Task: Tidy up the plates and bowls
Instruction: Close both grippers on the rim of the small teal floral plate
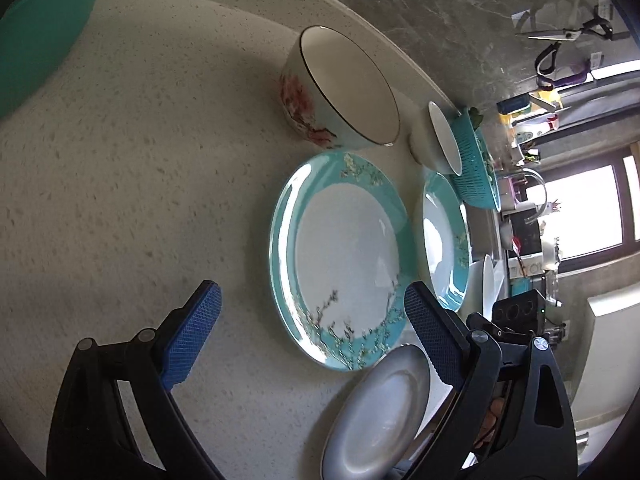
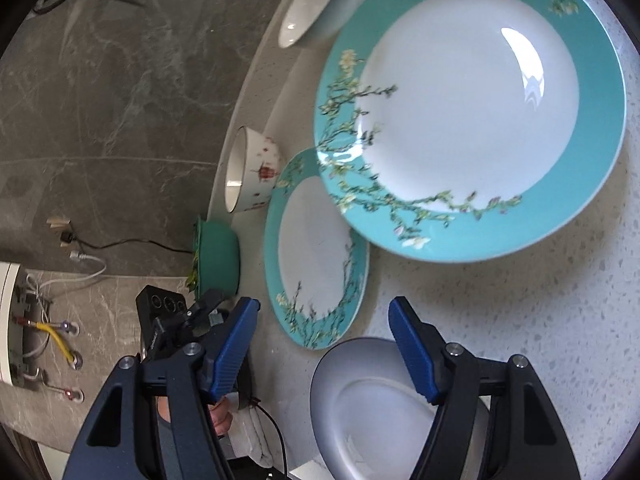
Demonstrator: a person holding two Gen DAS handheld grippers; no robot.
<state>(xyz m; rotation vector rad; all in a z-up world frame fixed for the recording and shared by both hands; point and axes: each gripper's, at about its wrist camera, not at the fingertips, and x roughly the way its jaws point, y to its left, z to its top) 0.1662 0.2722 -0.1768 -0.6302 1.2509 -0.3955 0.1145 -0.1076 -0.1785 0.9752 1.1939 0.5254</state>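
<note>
Left gripper (image 1: 312, 332) open, teal plate (image 1: 340, 256) flat

Glossy ceramic teal plates (image 2: 472, 120), matt speckled stone countertop (image 1: 120, 160)

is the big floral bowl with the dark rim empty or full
Empty: the large floral bowl with the dark rim shows only a bare white interior in the left wrist view.

The left gripper (image 1: 312, 336) is hanging wide open, blue pads (image 1: 192, 336) spread far apart and gripping nothing, angling down. The right gripper (image 2: 324, 344) is gaping too, its pads (image 2: 236, 348) apart and empty. A hand's fingers (image 2: 220, 414) are showing below its left pad.
</note>
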